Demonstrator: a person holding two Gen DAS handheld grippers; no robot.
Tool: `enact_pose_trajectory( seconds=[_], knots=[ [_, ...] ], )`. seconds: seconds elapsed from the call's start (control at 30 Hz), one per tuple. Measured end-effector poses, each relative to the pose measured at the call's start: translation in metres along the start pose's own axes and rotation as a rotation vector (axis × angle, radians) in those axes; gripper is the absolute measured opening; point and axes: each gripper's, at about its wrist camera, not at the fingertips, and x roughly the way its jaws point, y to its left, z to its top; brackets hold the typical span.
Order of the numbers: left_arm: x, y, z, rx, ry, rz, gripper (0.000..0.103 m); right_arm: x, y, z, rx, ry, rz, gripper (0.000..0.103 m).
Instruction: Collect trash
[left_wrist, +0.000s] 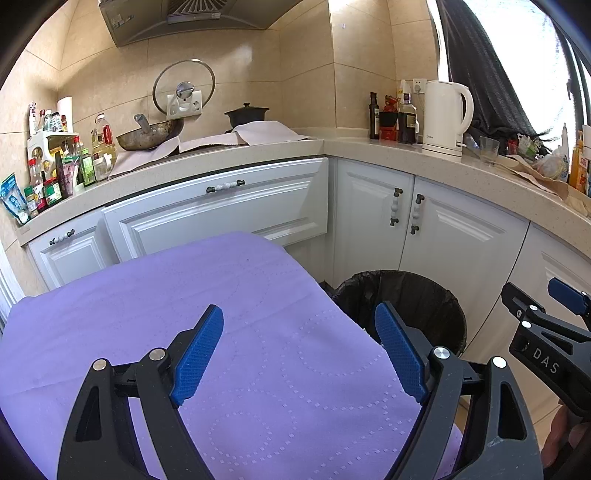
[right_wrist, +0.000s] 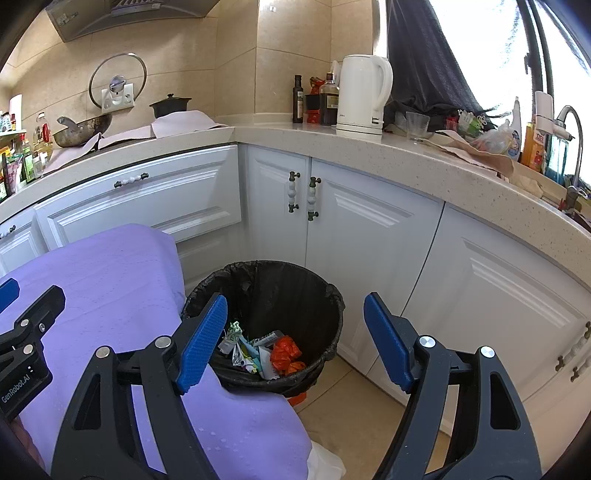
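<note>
A black trash bin (right_wrist: 317, 295) lined with a black bag stands on the floor by the white cabinets; it also shows in the left wrist view (left_wrist: 424, 299). Inside lie crumpled wrappers (right_wrist: 240, 347) and an orange scrap (right_wrist: 285, 350). My right gripper (right_wrist: 295, 339) is open and empty, hovering over the bin's near rim. My left gripper (left_wrist: 299, 350) is open and empty above a table with a purple cloth (left_wrist: 184, 295), left of the bin. The right gripper's side shows at the left wrist view's right edge (left_wrist: 546, 332).
White cabinets (right_wrist: 369, 229) wrap the corner under a speckled counter (right_wrist: 406, 155). A white kettle (right_wrist: 364, 94), bottles, a wok (left_wrist: 151, 134) and a black pot sit on it. The purple cloth (right_wrist: 110, 280) covers the table beside the bin. Tan floor tiles (right_wrist: 354, 406) lie right of it.
</note>
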Motion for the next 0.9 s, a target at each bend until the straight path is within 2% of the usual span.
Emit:
enact_pose_trajectory(
  seconds=[0.9],
  knots=[
    [0.0015,-0.0014,-0.0027,-0.002,0.010,-0.005,0.082,0.0006,-0.0013,0.0001,-0.001,-0.001,0.000,0.075]
  ],
)
